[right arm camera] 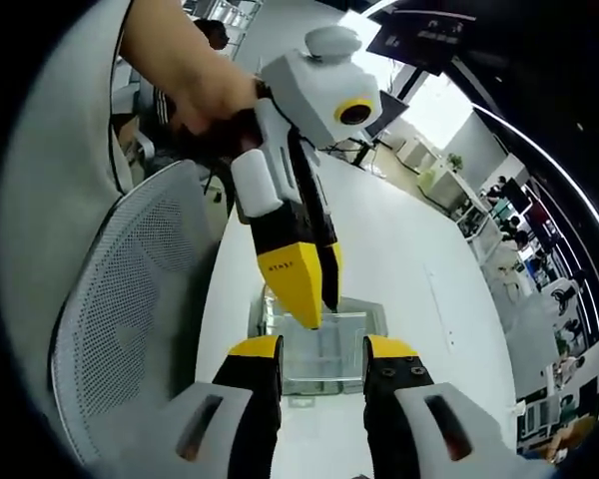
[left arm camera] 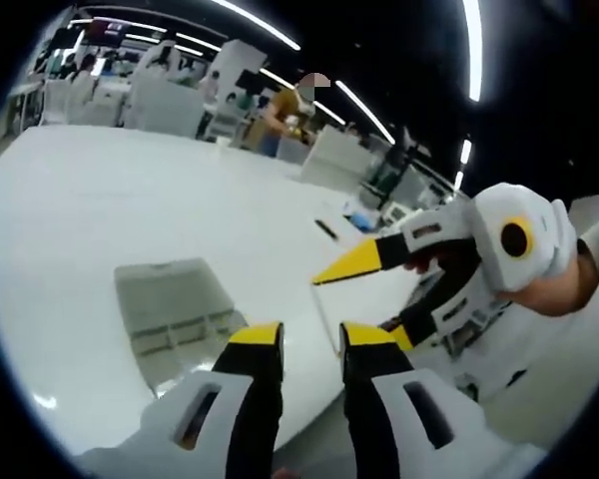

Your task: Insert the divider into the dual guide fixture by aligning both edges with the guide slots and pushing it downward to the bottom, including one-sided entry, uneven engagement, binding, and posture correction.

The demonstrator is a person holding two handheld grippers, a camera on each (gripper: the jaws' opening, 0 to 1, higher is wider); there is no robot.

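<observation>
The clear dual guide fixture [left arm camera: 175, 309] lies on the white table [left arm camera: 100, 200], left of my left gripper [left arm camera: 311, 337], which is open with nothing between its fingers. My right gripper [left arm camera: 364, 299] reaches in from the right, held by a hand, its jaws apart. A thin pale line [left arm camera: 325, 319], possibly the clear divider's edge, runs below its upper fingertip; I cannot tell whether it touches the jaws. In the right gripper view the fixture [right arm camera: 329, 344] shows between the parted jaws of my right gripper [right arm camera: 321, 351]. The left gripper [right arm camera: 304, 289] hangs point-down over it.
A grey mesh office chair [right arm camera: 130, 299] stands left of the table edge. A small dark object [left arm camera: 326, 230] lies farther out on the table. Desks, white boxes and a person [left arm camera: 285, 115] fill the far background.
</observation>
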